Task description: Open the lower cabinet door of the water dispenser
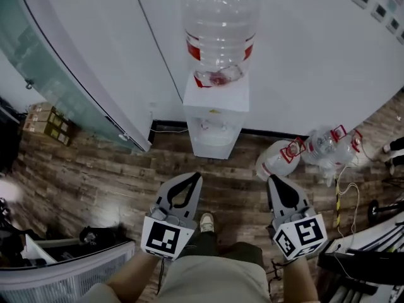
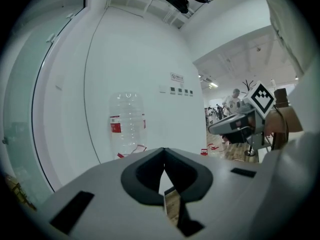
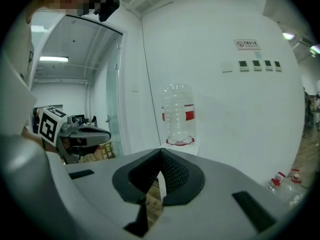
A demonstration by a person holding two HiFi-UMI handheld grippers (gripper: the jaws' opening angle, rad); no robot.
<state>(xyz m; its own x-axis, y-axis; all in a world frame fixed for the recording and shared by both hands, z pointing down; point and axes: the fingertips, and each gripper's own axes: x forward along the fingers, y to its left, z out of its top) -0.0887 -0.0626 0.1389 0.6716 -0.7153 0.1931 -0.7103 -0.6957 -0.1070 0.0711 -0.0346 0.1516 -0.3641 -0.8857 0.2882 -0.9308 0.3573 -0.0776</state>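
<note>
Both left claw (image 1: 196,177) and right claw (image 1: 273,178) face dispenser (image 1: 214,109)

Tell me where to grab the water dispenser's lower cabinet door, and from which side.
Come in low from the front: the lower cabinet door sits on the front of the water dispenser, facing you, below the taps. This steep view shows no handle, so probably pinch one upright edge. The left gripper and right gripper are both shut; open one first.

You've got a clear glossy plastic bottle (image 1: 219,24), smooth white plastic dispenser (image 1: 214,109) & matt brown wood-plank floor (image 1: 95,169).
</note>
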